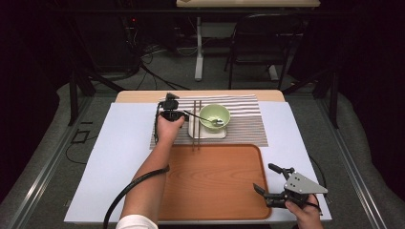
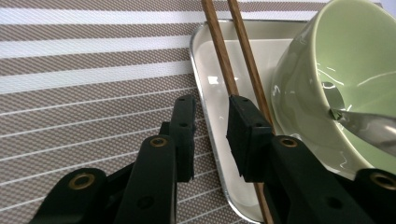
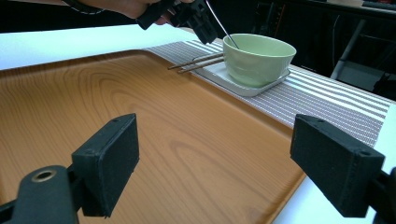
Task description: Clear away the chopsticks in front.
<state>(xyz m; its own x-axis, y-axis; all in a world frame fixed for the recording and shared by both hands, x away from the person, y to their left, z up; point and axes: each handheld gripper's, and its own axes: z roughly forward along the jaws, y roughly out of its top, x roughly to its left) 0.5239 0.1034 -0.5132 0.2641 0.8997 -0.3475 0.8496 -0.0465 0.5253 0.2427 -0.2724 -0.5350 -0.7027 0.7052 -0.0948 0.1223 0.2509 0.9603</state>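
Nearest the person, the right hand-held gripper (image 1: 270,183) hangs wide open and empty over the corner of the wooden tray (image 1: 210,191). Further out, the left hand-held gripper (image 2: 210,126) sits narrowed around the rim of the white dish (image 2: 210,84), gripping nothing yet. The chopsticks (image 2: 224,51) lie across that dish, beside the green bowl (image 1: 214,117). I'd shift over so both sticks sit between the pads, then squeeze evenly.

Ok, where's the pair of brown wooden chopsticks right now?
In the high view the pair of brown wooden chopsticks lies across the left edge of the white rectangular dish, just left of the pale green bowl, on the striped placemat.
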